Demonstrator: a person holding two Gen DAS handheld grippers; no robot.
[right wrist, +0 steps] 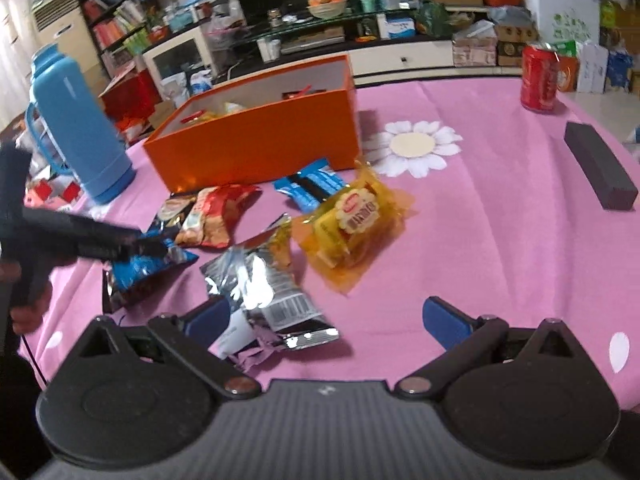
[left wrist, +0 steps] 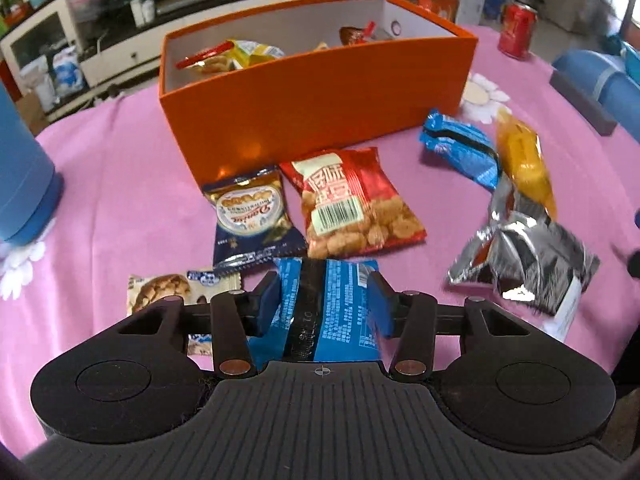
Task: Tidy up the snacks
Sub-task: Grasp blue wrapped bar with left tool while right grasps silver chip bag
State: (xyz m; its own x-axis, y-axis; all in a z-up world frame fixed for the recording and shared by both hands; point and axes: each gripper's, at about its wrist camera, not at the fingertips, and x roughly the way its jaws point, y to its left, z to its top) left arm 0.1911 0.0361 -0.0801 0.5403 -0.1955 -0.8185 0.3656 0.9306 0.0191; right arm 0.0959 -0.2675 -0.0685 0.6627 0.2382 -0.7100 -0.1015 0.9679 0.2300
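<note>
Left wrist: orange box [left wrist: 320, 104] holds snack packets [left wrist: 236, 56]; left claw [left wrist: 324, 304] clamps blue packet [left wrist: 328, 312].

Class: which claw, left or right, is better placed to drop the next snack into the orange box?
Left. The left claw is shut on a blue packet; the right claw is open and grips nothing.

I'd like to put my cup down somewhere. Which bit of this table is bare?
Bare pink cloth lies between the daisy print, the red can and the dark block. In front of the orange box it is crowded with snack packets.
</note>
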